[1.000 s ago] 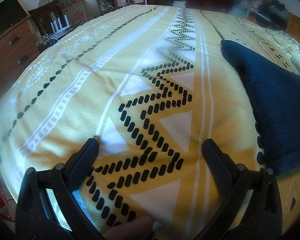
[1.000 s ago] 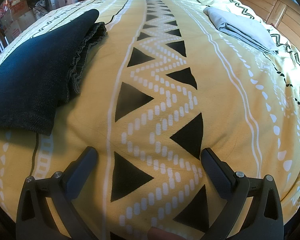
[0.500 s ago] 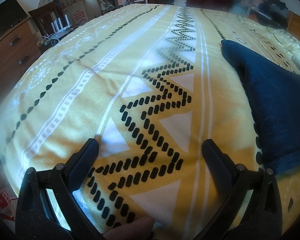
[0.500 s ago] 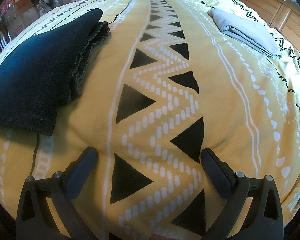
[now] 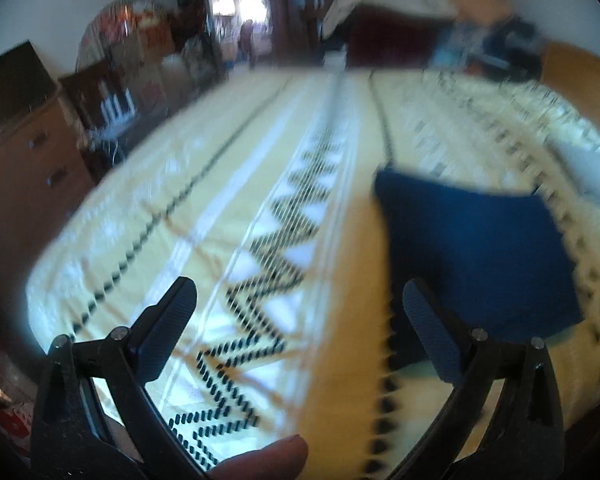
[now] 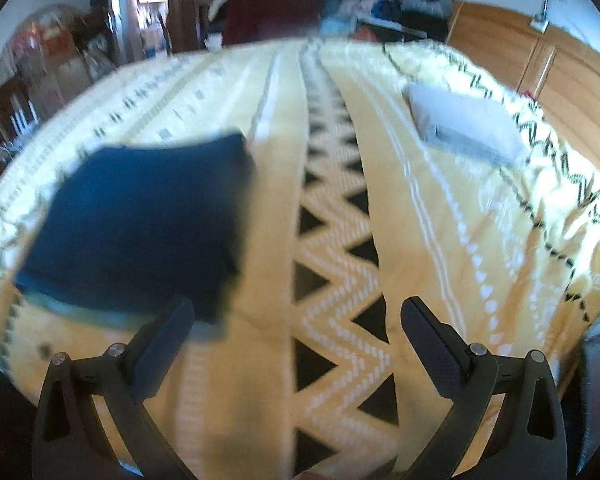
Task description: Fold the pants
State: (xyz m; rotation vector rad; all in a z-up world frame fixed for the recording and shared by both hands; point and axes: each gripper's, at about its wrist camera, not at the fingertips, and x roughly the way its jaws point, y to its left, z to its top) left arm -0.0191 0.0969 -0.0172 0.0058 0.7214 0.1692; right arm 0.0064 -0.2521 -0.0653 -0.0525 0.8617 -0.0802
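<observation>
Folded pants (image 6: pixel 140 220) on bedspread (image 6: pixel 340 240), beyond wide-apart jaws, untouched.

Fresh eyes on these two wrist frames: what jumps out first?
The folded dark blue pants lie on the yellow zigzag-patterned bedspread, left of its black-triangle band in the right wrist view. A folded grey garment sits farther back on the right, near the wooden headboard. Both views are motion-blurred, and each tool, left and right, is open and empty.

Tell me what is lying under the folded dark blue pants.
The folded dark blue pants lie directly on the yellow patterned bedspread, whose pattern shows around them. Whatever is under the pants themselves is covered and cannot be seen.
</observation>
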